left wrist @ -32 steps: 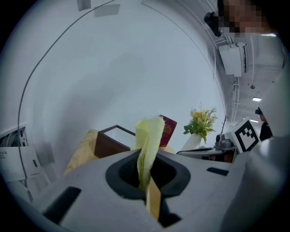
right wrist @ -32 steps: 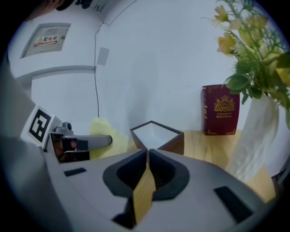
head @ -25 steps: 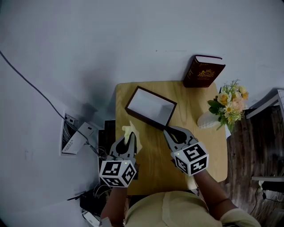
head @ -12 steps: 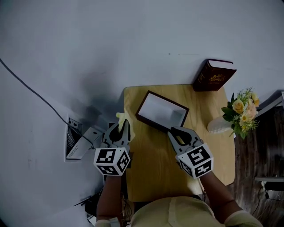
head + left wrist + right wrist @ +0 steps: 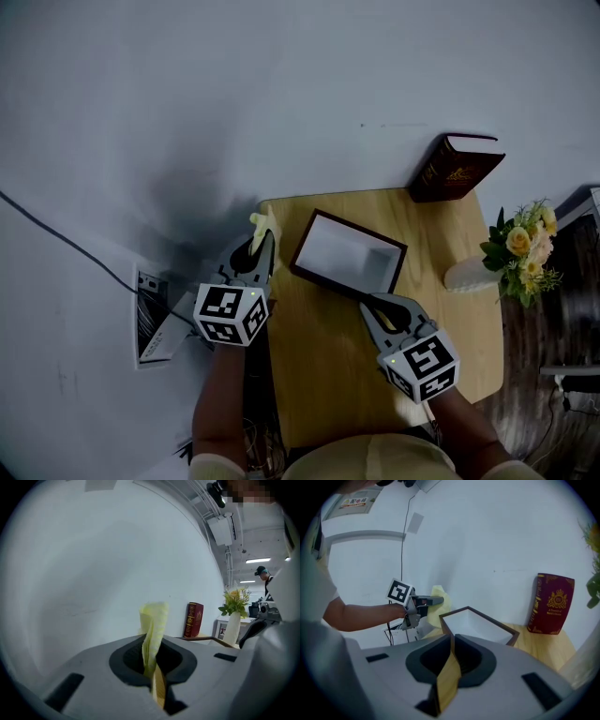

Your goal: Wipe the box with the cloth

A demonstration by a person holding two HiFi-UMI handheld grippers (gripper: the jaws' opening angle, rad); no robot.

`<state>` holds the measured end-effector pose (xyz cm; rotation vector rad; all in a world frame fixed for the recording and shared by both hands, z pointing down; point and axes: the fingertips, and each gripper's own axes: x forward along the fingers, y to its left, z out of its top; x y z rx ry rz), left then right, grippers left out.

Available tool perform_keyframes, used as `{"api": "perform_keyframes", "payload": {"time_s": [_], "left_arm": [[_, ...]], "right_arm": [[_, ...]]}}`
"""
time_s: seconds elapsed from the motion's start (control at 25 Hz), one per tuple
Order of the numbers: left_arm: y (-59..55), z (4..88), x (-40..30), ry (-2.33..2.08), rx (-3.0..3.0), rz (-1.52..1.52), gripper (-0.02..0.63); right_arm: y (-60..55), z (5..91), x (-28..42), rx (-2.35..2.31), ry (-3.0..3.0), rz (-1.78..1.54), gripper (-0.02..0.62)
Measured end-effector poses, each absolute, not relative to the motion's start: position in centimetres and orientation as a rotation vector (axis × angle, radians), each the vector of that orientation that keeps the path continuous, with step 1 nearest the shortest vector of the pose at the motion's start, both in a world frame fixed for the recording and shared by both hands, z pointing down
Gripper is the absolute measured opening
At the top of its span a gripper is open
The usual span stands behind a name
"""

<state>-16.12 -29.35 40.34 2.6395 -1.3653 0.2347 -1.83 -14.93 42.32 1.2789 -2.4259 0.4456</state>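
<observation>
table [image 5: 319, 375]: pale wood, smooth, satin finish, fine grain.
box [image 5: 349, 253]: dark brown wood-look frame, matt white lining.
cloth [image 5: 263, 228]: pale yellow fabric, soft, creased, matt.
book [image 5: 457, 169]: maroon leather-look cover, slight sheen, gold stamped crest.
vase [image 5: 469, 275]: white, smooth, ceramic-looking.
left gripper [image 5: 260, 246], right gripper [image 5: 375, 302]: 2 matt grey plastic shells, darker inside.
wall [image 5: 234, 94]: smooth, matt, white.

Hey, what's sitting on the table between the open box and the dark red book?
Nothing: only bare wooden tabletop separates the box from the book. The head view shows it best; the right gripper view agrees.
</observation>
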Motion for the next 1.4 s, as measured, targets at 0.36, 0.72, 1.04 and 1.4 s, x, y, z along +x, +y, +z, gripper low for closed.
{"api": "perform_keyframes", "payload": {"time_s": [0.36, 0.72, 1.04, 1.4], "left_arm": [[-33.0, 41.0, -13.0, -1.231, 2.699, 0.219, 0.028], [-32.8, 42.0, -9.3, -0.970, 2.759, 0.267, 0.028], [-31.2, 42.3, -7.8, -0.799, 2.809, 0.316, 0.028], [-29.5, 42.4, -8.5, -0.811, 2.812, 0.362, 0.028]], "right_arm": [[-14.2, 42.9, -1.4, 1.342, -2.384, 0.518, 0.034], [-14.3, 43.7, -1.5, 1.358, -2.386, 0.562, 0.034], [-14.1, 43.9, -1.9, 1.337, -2.402, 0.572, 0.034], [-13.7, 43.7, -1.9, 1.336, -2.426, 0.560, 0.034]]}}
